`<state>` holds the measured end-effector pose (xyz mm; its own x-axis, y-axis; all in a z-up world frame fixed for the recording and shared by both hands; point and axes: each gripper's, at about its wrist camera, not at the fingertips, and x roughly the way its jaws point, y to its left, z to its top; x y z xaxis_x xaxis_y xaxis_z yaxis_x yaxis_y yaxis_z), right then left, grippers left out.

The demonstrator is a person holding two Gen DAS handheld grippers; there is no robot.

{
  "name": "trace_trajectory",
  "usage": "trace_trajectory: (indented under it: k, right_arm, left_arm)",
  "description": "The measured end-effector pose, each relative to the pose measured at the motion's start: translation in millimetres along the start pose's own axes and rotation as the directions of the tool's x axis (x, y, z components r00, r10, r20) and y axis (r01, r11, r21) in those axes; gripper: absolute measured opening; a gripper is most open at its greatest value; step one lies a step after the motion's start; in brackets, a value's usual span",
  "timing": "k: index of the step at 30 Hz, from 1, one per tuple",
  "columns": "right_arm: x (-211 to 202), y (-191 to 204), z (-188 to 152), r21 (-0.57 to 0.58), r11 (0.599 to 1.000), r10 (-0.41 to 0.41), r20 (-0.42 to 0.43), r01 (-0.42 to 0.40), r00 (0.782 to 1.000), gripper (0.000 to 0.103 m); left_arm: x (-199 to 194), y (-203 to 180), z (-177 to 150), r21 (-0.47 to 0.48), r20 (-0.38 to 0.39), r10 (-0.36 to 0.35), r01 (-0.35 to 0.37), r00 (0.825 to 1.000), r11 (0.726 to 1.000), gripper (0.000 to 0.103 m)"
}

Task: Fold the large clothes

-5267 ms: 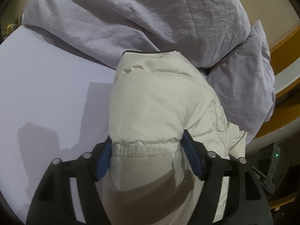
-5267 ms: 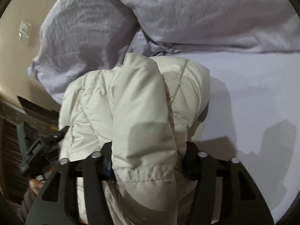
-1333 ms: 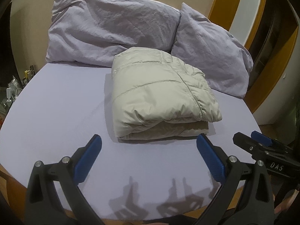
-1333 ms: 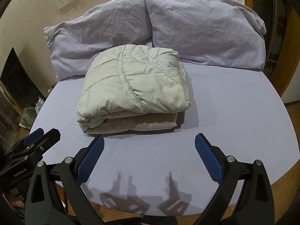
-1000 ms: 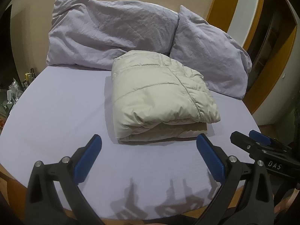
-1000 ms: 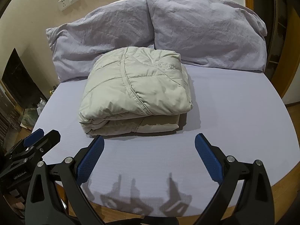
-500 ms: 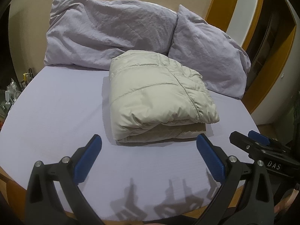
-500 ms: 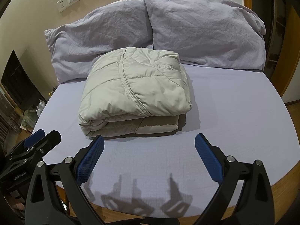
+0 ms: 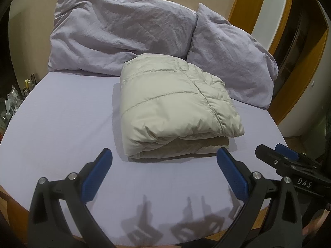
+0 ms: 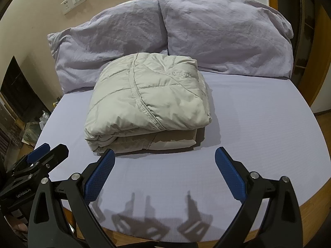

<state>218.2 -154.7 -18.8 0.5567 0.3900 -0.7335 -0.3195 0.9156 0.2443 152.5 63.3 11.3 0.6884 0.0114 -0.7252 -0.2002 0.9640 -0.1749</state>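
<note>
A cream quilted jacket (image 9: 175,107) lies folded into a thick square bundle on the lavender bed sheet (image 9: 58,128), just in front of the pillows; it also shows in the right wrist view (image 10: 149,101). My left gripper (image 9: 164,159) is open and empty, held back near the bed's front edge, short of the bundle. My right gripper (image 10: 164,159) is open and empty too, level with the bundle's near edge. The right gripper also shows in the left wrist view (image 9: 289,165) at the far right, and the left gripper in the right wrist view (image 10: 37,163) at the far left.
Two lavender pillows (image 9: 124,35) (image 10: 225,33) lean against the beige wall behind the jacket. A wooden door frame (image 9: 298,68) stands to the right. A nightstand with small items (image 10: 33,124) sits at the bed's left. The bed's wooden edge (image 10: 310,202) runs below the grippers.
About five seconds ago both grippers were shut on the jacket's fabric close up. Now both are open, pulled back, and the jacket lies folded. In the last second, almost nothing has moved.
</note>
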Motion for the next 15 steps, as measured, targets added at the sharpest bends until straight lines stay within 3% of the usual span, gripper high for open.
trace_trajectory:
  k: [15]
  right_arm:
    - [5.8,2.0,4.3,0.0,1.0,0.002,-0.006,-0.002,1.0,0.099]
  left_arm:
    - [6.7,2.2,2.9,-0.005,-0.011,0.009,-0.009,1.0,1.0,0.101]
